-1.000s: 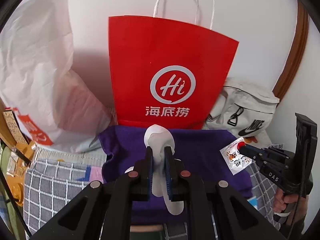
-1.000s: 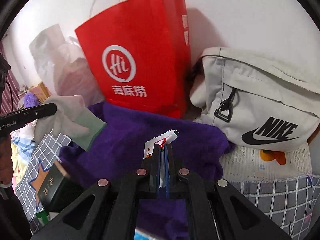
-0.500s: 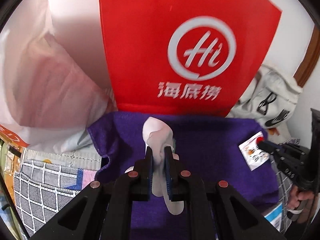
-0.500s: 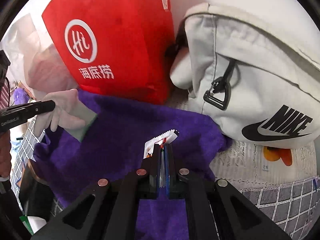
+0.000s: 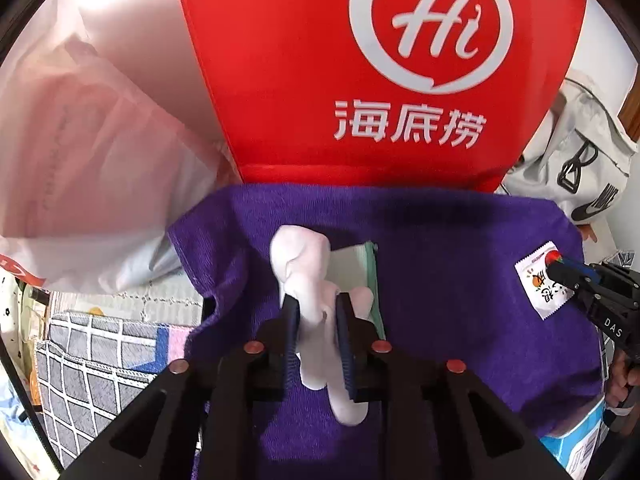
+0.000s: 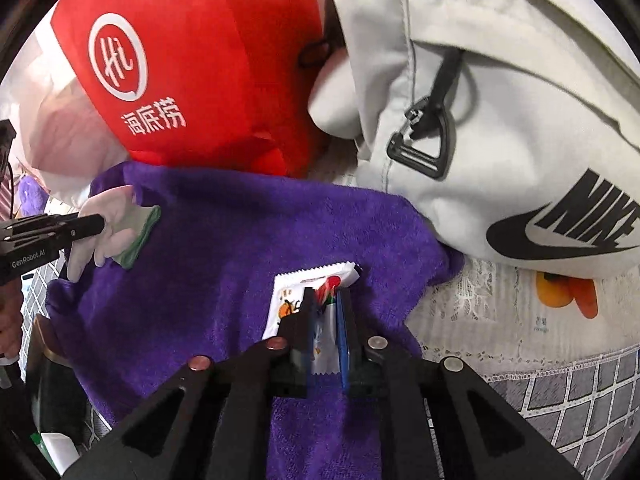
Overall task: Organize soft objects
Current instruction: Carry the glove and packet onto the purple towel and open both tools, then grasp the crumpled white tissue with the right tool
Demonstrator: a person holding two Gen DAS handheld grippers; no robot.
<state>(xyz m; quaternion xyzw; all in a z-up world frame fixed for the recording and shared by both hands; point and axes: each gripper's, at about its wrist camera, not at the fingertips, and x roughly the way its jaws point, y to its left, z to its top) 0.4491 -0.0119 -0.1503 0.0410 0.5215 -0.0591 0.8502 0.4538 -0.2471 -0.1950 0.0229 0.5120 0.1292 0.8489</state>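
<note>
A white glove with a green cuff (image 5: 304,264) rests on a purple towel (image 5: 440,260). My left gripper (image 5: 316,308) is over it, jaws opening, and its pads still pinch the glove's middle. The right wrist view shows that glove (image 6: 116,216) at the towel's (image 6: 240,240) left end, under the left gripper (image 6: 100,222). A small white snack packet (image 6: 292,300) lies flat on the towel between the jaws of my right gripper (image 6: 326,296). Those jaws are opening, with a gap on either side of the packet. From the left, the packet (image 5: 536,288) and right gripper (image 5: 554,268) sit at the towel's right end.
A red paper bag (image 5: 360,80) stands against the wall right behind the towel. A pale Nike bag (image 6: 500,120) lies at the right, a white plastic bag (image 5: 100,140) at the left. Checked cloth (image 5: 100,360) covers the surface around. A dark box (image 6: 52,380) sits near the towel's left edge.
Both grippers have come down toward the purple towel and closer to the red bag. Glove and packet now rest on the towel. Both pairs of jaws stand wider than before.
</note>
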